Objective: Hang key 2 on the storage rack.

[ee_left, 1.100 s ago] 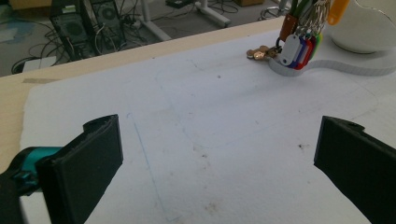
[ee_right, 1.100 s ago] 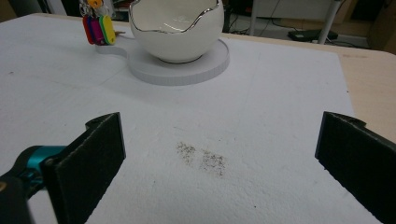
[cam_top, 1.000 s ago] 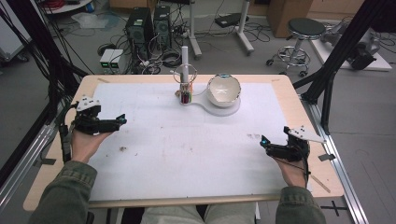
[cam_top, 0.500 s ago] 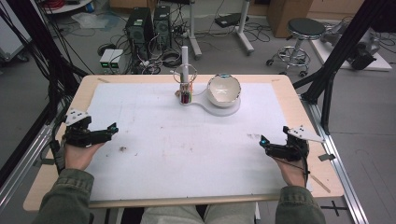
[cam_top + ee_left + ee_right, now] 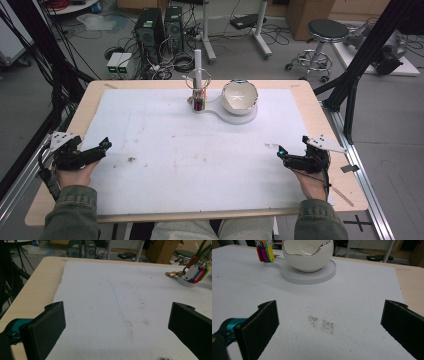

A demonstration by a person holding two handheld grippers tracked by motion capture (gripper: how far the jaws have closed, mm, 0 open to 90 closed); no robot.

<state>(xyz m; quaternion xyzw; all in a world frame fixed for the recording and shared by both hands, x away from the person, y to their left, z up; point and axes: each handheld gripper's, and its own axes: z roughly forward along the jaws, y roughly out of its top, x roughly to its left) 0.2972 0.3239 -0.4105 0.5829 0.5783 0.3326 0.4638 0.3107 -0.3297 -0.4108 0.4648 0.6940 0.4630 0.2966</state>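
My left gripper (image 5: 102,146) rests at the table's left edge, open, with nothing between its jaws. Opposite it, near the right edge, my right gripper (image 5: 281,151) is open and empty too. A white egg-shaped bowl (image 5: 240,97) with a wavy silver rim sits on a round white base (image 5: 248,116) at the back middle. Just left of the bowl stands a small rack with a white post (image 5: 198,62) and coloured key tags (image 5: 199,104). The bowl (image 5: 307,253) and tags (image 5: 265,253) appear ahead in the right gripper view. The tags (image 5: 196,272) also show far right in the left gripper view.
A white foam mat (image 5: 190,150) covers most of the wooden table (image 5: 320,112). Dark crumbs (image 5: 322,323) lie on the mat ahead of my right gripper, and a small speck patch (image 5: 131,160) lies near the left one. Computers, cables and a stool (image 5: 327,32) stand beyond the table.
My left gripper has drawn back toward the near left edge of the table, still open. The right gripper has stayed in place.
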